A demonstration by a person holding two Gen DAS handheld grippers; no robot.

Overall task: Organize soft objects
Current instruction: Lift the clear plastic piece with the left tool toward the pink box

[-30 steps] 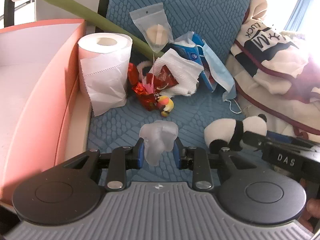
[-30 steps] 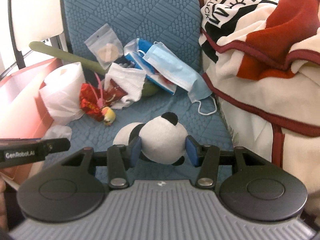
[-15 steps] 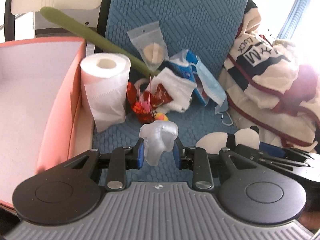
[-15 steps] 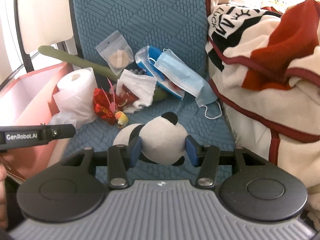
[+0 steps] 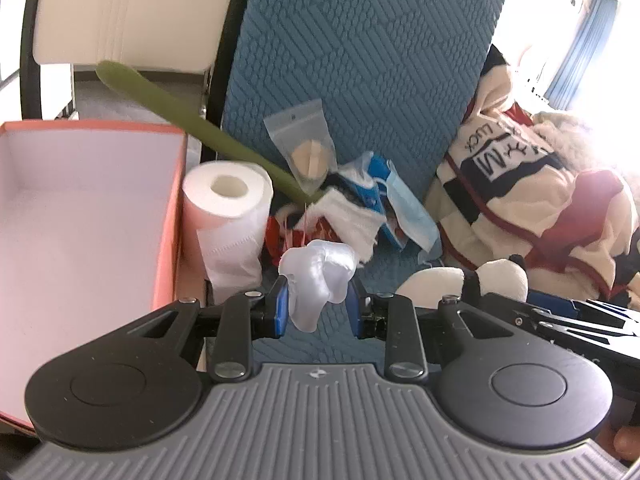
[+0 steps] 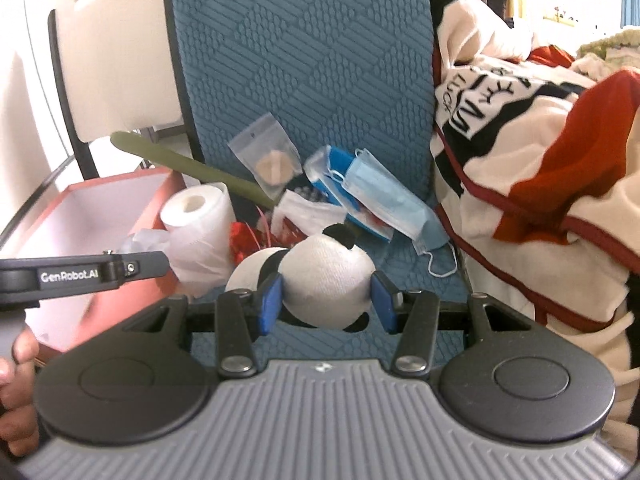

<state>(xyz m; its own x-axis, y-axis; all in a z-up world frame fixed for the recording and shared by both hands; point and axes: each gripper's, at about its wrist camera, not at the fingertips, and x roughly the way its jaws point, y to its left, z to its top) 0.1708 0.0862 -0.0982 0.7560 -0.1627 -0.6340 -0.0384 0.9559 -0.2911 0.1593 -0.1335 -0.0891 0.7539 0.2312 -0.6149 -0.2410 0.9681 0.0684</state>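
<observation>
My left gripper [image 5: 317,306] is shut on a pale translucent soft toy [image 5: 316,276], held above the blue chair seat [image 5: 304,344]. In the right wrist view my right gripper [image 6: 326,300] is shut on a black-and-white plush panda [image 6: 324,280], also lifted off the seat. The panda [image 5: 460,282] shows at the right of the left wrist view, and the left gripper's arm [image 6: 80,276] with the pale toy [image 6: 144,240] at the left of the right wrist view. An orange box [image 5: 80,216] with a white inside stands open on the left.
A toilet roll [image 5: 228,216] stands beside the box. Behind it lie a red wrapper [image 5: 280,236], white tissue [image 5: 348,220], a blue pack, a blue face mask [image 6: 384,200], a clear pouch [image 5: 308,152] and a green stick [image 5: 192,120]. A cream, red and black blanket [image 6: 540,160] fills the right.
Both grippers have risen with their toys still held. The seat clutter has sunk lower in view and more of the box's inside and the chair back shows.
</observation>
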